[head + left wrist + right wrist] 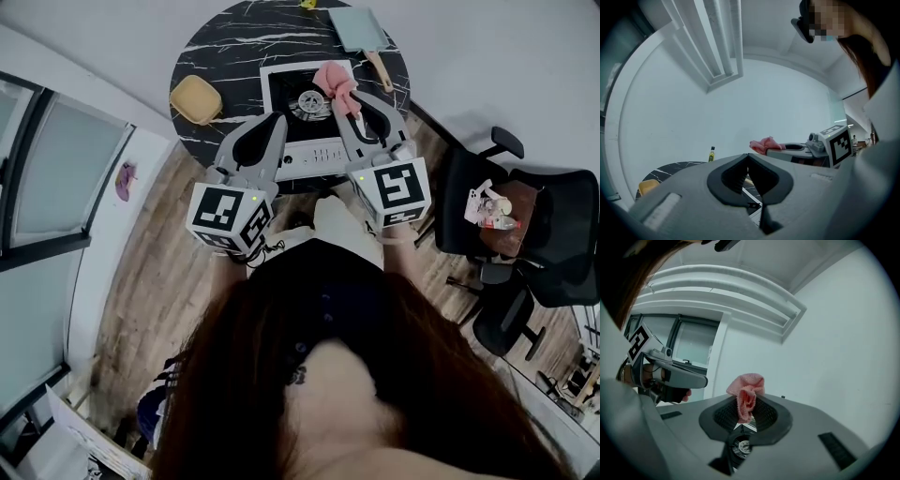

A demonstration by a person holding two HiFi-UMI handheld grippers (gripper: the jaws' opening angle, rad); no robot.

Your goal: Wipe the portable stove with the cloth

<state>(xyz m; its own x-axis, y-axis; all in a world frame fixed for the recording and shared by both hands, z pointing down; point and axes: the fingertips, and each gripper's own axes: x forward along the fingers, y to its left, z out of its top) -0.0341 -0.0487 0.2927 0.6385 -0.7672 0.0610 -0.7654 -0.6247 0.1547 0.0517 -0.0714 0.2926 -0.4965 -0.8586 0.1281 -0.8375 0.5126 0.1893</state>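
Cloth [745,389], clenched by right tongs [349,101], hangs bunched over portable stove [314,155]; burner grate [307,105] may snag it. Left tongs [748,157], closed empty, brace nothing, so stove may slide.

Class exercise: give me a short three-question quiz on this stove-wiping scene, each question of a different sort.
1. True or false: the pink cloth lies flat on the portable stove.
2. Which holds the cloth? A: left gripper; B: right gripper; C: neither.
3. Fill in: the left gripper's jaws are ___, with nothing between them.
Key: 1 false; 2 B; 3 together.
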